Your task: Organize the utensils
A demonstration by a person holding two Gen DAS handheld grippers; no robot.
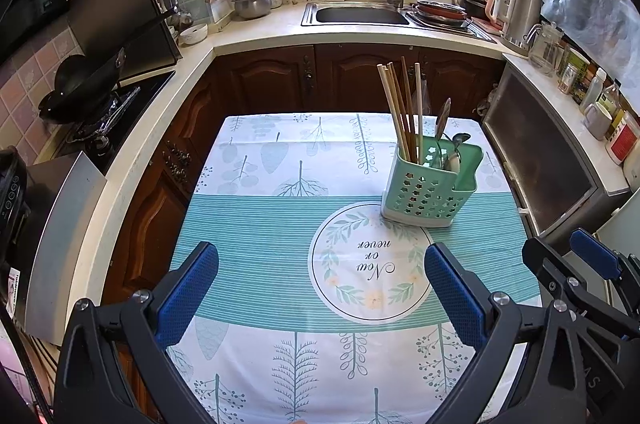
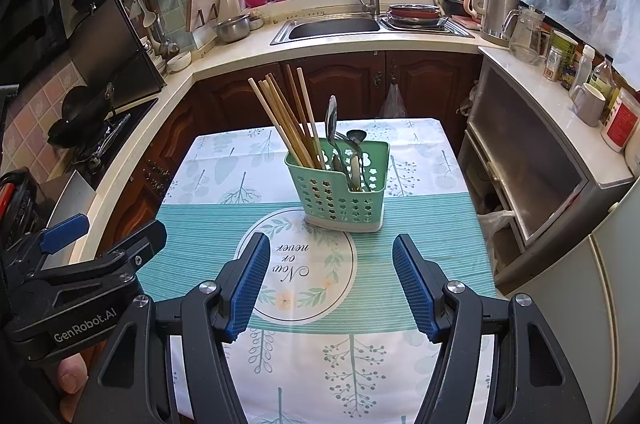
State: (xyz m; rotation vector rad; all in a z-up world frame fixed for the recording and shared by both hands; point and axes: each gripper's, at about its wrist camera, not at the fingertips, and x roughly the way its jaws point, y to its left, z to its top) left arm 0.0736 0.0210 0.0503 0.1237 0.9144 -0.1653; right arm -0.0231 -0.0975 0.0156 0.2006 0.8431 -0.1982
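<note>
A table draped in a white and teal cloth printed with leaves and trees fills the middle of both views, with a U-shaped kitchen counter wrapping round its far side and a sink set under the window. Only the left wrist view shows the near-left stretch of counter running down beside the table with a dark appliance at its edge; only the right wrist view shows a pale refrigerator at the near right, the printed "GenRobot.AI" on the other tool's body, and a fingertip of the person under that body. On the left of the counter a black wok sits on the hob. On the far right part of the table stands the mint-green utensil holder, a perforated plastic caddy with flower-shaped holes and a paler base, its near corner touching the round "Now or never" wreath print on the cloth. Its left compartment holds a bundle of pale wooden chopsticks fanning up and leaning left; its right compartment holds metal spoons with bowls and handles showing above the rim. The left gripper hangs above the near part of the table, its blue-padded fingers spread wide with nothing between them. The right gripper is likewise spread and empty, near the holder but apart from it.
</note>
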